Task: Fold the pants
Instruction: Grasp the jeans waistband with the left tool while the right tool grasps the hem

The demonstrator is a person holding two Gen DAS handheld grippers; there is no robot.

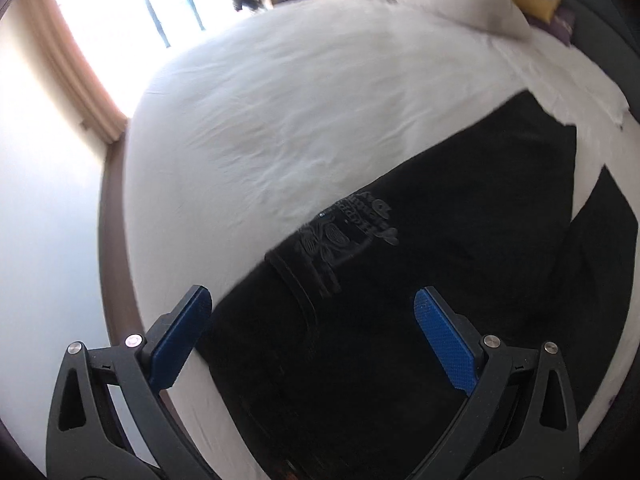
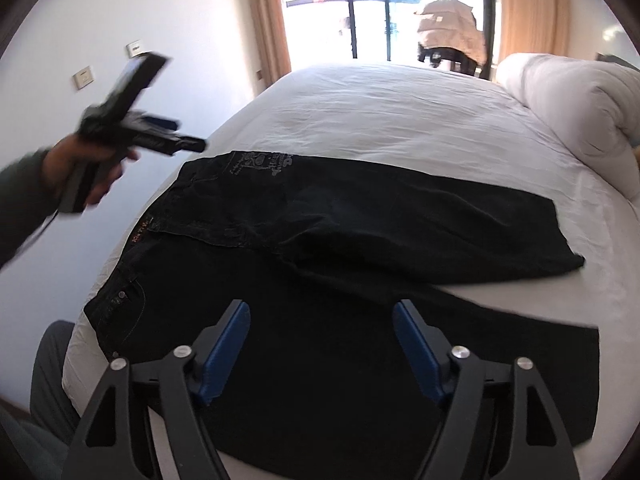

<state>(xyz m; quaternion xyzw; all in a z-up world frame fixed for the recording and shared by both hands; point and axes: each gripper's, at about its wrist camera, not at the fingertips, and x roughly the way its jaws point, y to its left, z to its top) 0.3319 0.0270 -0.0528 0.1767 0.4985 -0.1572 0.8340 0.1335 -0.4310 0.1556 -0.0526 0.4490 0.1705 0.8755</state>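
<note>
We see the black pants (image 2: 320, 240) lying flat on the white bed (image 2: 380, 112), legs spread apart, so no fold is made yet and all folding remains. Our left tongs (image 1: 312, 312) and right tongs (image 2: 322, 320) both stand spread above the cloth, holding nothing. The waistband lies near the bed edge; beyond the legs the sheet gives much room

The left tool (image 2: 140, 128) is motion-blurred – its jaws unreadable; the pants (image 2: 320, 240) run off-frame below.
</note>
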